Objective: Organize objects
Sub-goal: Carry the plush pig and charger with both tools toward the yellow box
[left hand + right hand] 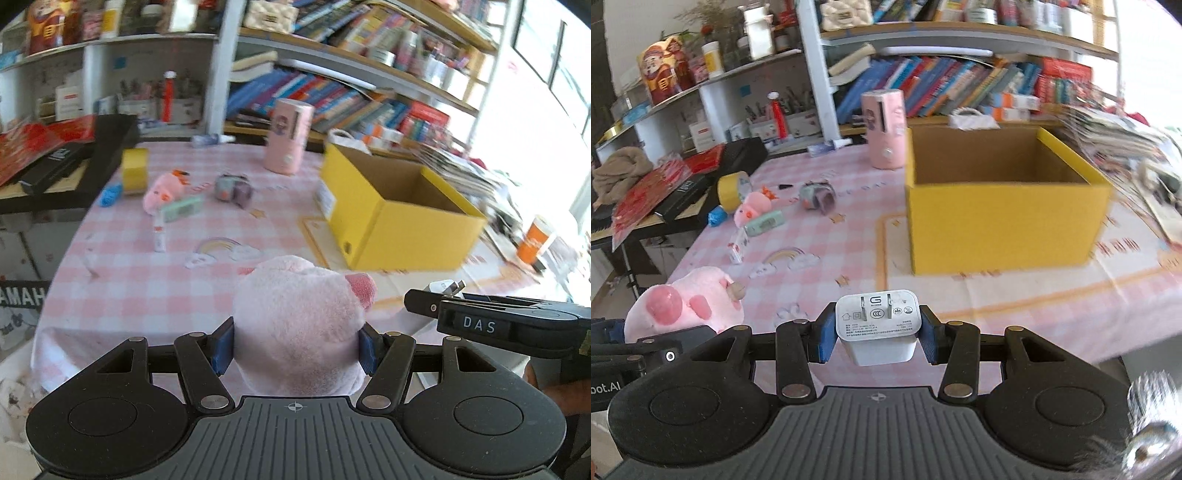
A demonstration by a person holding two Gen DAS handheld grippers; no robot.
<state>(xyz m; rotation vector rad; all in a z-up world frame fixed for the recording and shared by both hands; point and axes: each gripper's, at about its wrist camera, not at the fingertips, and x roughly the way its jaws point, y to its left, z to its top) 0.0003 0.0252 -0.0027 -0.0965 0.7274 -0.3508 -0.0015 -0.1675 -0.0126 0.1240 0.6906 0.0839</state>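
Counter cloth (820, 173): pink-and-white check, printed with rainbows. Box (1004, 229): yellow outside, brown inside. Plush pig (299, 325): pale pink, darker pink snout. Charger (877, 326): white with grey print. Tape roll (733, 190): yellow. Gripper pads (223, 345): blue.

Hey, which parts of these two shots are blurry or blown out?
Left wrist view: window blown out, yellow box edges smeared, plush pig sharp. Right wrist view: right edge streaked and overexposed, white charger crisp.

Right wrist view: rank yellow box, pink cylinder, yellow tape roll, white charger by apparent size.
1. yellow box
2. white charger, enlarged by nearness in the right gripper
3. pink cylinder
4. yellow tape roll
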